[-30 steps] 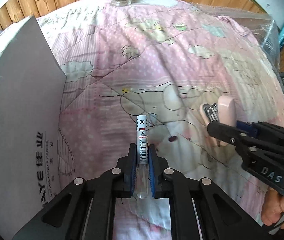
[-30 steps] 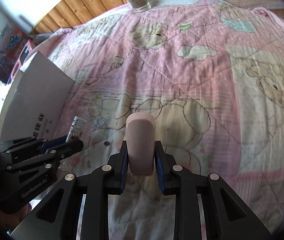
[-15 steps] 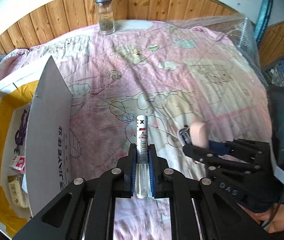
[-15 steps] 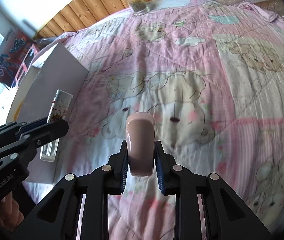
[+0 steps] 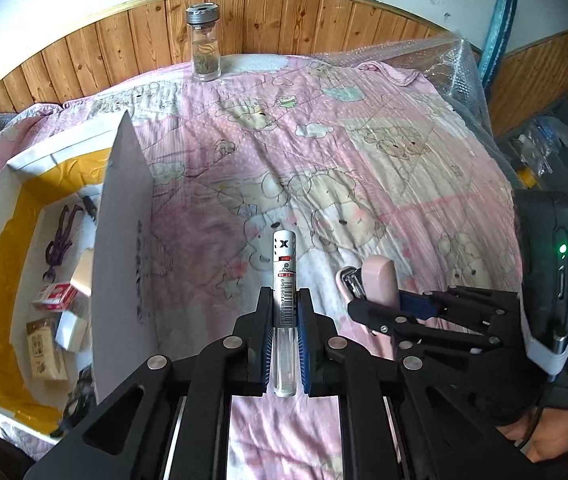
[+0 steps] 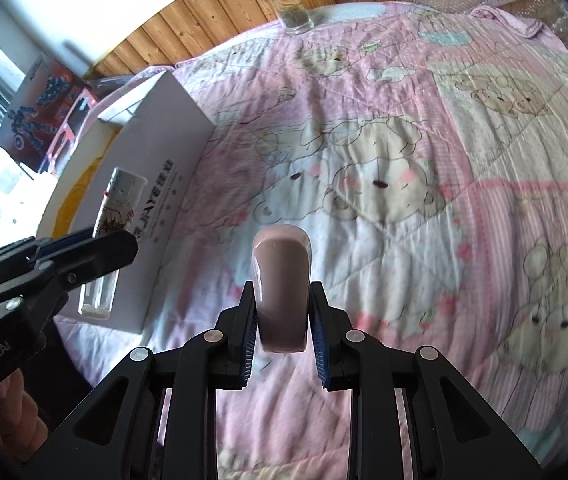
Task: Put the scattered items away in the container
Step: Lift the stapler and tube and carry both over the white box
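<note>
This is a home bedroom: a pink quilt [image 5: 364, 168] with cartoon bears covers the bed, wooden wall panels [image 5: 124, 40] stand behind the quilt, and a glass jar [image 5: 205, 50] stands at its far edge.

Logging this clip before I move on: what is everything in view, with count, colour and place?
Glue stick: one, white with a clear lower end, clamped in the left gripper.
Stapler: one, pink, clamped in the right gripper.
Box: one, white with a yellow lining, at the quilt's left side, flap raised.
Items in the box: several, including a purple cord and small cartons; exact count unclear.
Glass jar: one, clear with a grey lid, upright at the far edge by the wooden wall.
Quilt: one, pink with bear prints, covering the surface.
Left gripper: black, shut.
Right gripper: black, shut.
</note>
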The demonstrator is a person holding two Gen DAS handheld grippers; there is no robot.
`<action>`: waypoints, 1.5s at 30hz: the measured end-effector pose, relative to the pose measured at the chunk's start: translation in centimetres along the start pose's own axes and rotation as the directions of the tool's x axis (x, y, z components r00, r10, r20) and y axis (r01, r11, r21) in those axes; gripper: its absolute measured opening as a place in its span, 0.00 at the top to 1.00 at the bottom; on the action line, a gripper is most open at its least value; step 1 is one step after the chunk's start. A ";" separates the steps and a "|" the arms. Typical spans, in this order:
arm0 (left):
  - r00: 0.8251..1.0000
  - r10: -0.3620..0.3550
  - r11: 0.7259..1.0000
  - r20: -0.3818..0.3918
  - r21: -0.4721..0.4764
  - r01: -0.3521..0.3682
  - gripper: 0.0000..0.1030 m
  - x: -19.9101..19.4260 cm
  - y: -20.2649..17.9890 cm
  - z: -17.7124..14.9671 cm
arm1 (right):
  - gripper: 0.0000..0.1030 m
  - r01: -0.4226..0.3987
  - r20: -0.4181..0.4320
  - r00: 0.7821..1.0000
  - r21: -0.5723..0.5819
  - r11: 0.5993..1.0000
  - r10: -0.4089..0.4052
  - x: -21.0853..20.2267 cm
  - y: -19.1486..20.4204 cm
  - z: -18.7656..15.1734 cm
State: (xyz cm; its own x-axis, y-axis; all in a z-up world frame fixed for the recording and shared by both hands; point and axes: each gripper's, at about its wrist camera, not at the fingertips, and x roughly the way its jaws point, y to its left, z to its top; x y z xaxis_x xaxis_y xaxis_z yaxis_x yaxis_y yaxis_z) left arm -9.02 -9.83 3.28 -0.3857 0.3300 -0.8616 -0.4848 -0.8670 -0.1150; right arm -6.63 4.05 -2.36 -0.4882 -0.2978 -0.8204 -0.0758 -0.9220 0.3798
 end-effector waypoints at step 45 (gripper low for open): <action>0.986 -0.075 0.979 0.148 -0.177 0.101 0.89 -11.0 9.4 -6.1 | 0.75 -0.121 0.017 0.991 -0.278 0.953 0.131 -5.8 16.3 -2.3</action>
State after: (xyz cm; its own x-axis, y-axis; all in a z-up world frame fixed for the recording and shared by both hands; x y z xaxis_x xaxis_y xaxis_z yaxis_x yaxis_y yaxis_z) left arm -4.51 -23.85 8.67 -0.4604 0.4460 -0.7675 -0.3749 -0.8814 -0.2873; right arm -2.98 -9.83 7.60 -0.5083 -0.4115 -0.7565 0.2285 -0.9114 0.3422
